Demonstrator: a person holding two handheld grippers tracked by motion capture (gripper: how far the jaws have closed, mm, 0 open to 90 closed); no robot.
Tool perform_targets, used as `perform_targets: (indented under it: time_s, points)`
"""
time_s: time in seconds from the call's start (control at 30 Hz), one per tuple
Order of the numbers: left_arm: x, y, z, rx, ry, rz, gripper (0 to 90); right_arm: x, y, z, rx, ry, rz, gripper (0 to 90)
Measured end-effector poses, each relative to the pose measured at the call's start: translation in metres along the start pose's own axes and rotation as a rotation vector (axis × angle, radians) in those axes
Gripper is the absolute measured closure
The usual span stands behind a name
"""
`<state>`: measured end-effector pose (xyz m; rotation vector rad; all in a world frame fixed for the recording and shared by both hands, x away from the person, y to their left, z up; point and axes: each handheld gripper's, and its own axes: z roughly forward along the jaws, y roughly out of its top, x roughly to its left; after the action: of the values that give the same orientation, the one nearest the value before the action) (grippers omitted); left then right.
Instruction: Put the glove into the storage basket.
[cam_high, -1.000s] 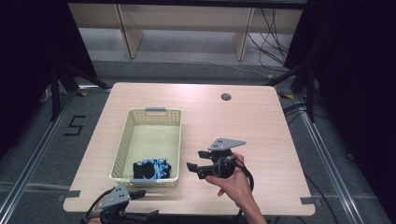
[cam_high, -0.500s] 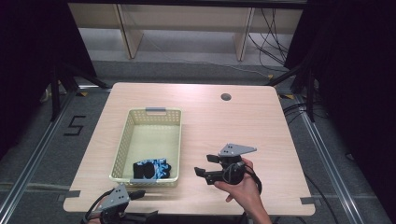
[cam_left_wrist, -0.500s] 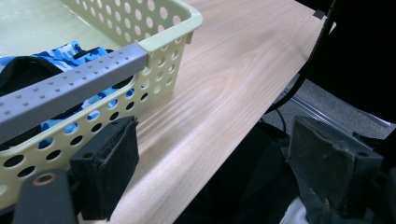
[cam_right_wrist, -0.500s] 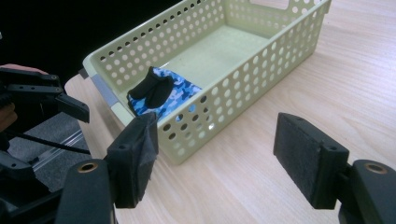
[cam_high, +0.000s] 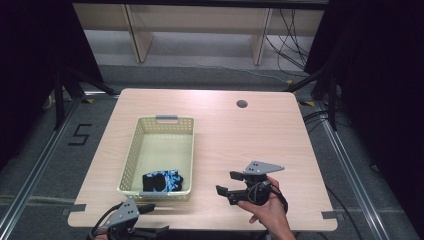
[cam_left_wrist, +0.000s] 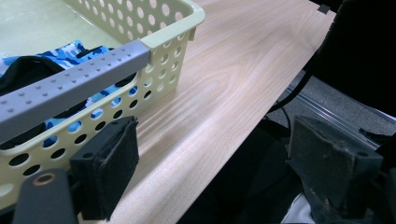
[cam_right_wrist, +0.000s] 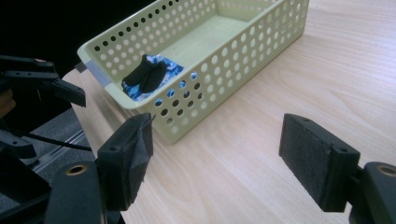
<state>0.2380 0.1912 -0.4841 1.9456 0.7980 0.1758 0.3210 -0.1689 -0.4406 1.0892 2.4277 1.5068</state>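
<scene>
A pale yellow perforated basket (cam_high: 131, 152) stands on the left half of the wooden table (cam_high: 250, 135). A black and blue patterned cloth (cam_high: 162, 181) lies in its near end. My right gripper (cam_high: 226, 183) hovers low over the table to the right of the basket, pointing left at it. Its jaws have just been opening and nothing is between them. In the right gripper view (cam_right_wrist: 222, 161) the basket (cam_right_wrist: 243, 42) and cloth (cam_right_wrist: 149, 77) lie ahead. My left gripper (cam_high: 157, 218) sits at the table's near edge, open and empty, beside the basket's grey handle (cam_left_wrist: 70, 84).
A round cable hole (cam_high: 242, 104) sits near the table's far edge. Black tape marks the near corners (cam_high: 330, 215). Bare wood stretches right of the basket. Table legs and cables stand on the floor behind.
My right gripper has drifted right and toward the near edge, away from the basket, and its jaws stand wider. The left gripper, basket and cloth have kept still.
</scene>
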Motion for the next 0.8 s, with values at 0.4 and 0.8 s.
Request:
perform_targets:
  time_s: [0.4,0.8]
  points:
    - [-0.001,-0.002,0.000,0.008,0.029,0.023,15.6,-0.002,-0.009,-0.001,-0.003,-0.008,-0.015,22.2]
    - [0.000,-0.004,0.000,0.018,0.048,0.032,15.6,0.002,-0.023,-0.005,0.009,-0.015,0.007,21.0]
